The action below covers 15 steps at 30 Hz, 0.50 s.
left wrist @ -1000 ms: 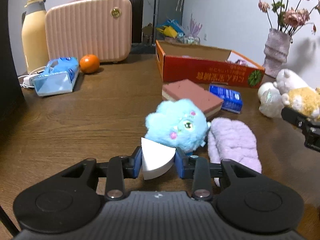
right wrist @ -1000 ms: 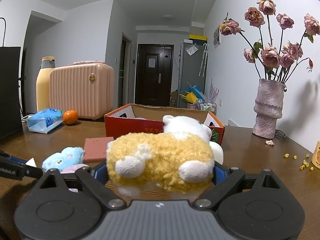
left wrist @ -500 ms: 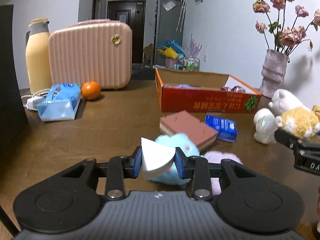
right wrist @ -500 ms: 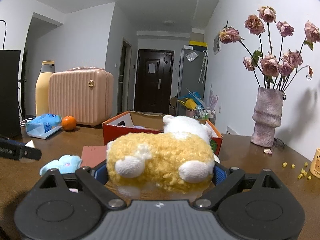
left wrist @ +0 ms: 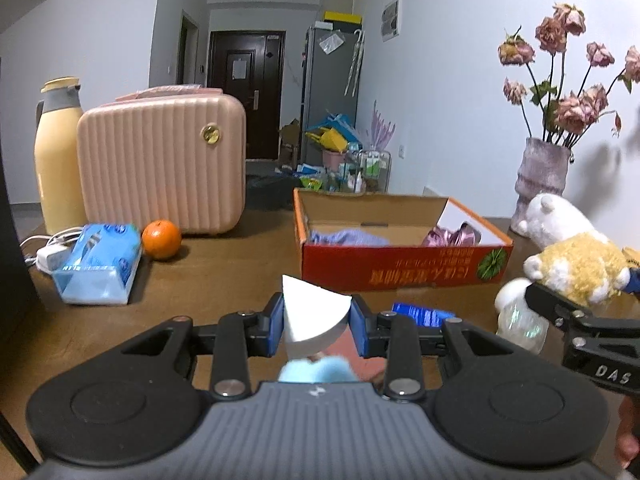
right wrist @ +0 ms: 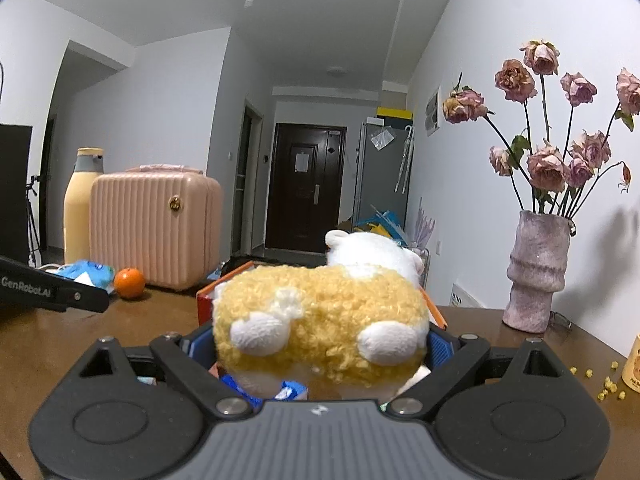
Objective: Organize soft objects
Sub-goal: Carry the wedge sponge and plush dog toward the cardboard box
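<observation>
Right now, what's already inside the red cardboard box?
In the red cardboard box, the left wrist view shows a lavender-blue soft item at left and a shiny pink item at right. The near wall covers the box floor and anything lying lower.

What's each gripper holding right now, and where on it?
Left gripper pinches the white tag of the blue plush hanging below. Right gripper clamps the yellow plush across its body.
</observation>
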Available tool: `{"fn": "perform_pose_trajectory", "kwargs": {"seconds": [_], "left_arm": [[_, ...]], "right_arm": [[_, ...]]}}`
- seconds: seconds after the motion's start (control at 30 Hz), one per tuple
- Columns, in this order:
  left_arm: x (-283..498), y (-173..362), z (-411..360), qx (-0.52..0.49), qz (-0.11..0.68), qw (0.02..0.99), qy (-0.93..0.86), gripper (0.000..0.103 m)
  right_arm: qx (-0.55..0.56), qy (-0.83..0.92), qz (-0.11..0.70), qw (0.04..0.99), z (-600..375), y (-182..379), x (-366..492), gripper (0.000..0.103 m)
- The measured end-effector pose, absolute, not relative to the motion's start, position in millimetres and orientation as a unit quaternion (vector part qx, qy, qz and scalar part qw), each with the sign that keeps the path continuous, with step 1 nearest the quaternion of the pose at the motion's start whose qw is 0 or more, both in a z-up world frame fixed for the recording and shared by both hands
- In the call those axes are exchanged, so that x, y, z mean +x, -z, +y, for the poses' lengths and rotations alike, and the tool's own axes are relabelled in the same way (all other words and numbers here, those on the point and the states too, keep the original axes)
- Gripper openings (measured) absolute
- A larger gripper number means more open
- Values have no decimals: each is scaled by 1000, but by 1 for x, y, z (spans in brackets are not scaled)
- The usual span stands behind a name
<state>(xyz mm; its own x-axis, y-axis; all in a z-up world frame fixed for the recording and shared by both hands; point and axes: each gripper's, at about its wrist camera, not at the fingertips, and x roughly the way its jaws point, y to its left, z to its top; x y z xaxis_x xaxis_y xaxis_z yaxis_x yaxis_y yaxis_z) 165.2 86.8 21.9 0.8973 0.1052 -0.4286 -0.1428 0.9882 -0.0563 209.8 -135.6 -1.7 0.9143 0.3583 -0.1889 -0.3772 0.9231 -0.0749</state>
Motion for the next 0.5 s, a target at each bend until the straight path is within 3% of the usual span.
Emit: {"fn": "perform_pose_trajectory", "kwargs": {"seconds": [0.5], "left_arm": [[211,-51,79,-53,171,982,-56,34]], "right_arm": [[-30,-178,79,981,-121,-12,261,95]]}}
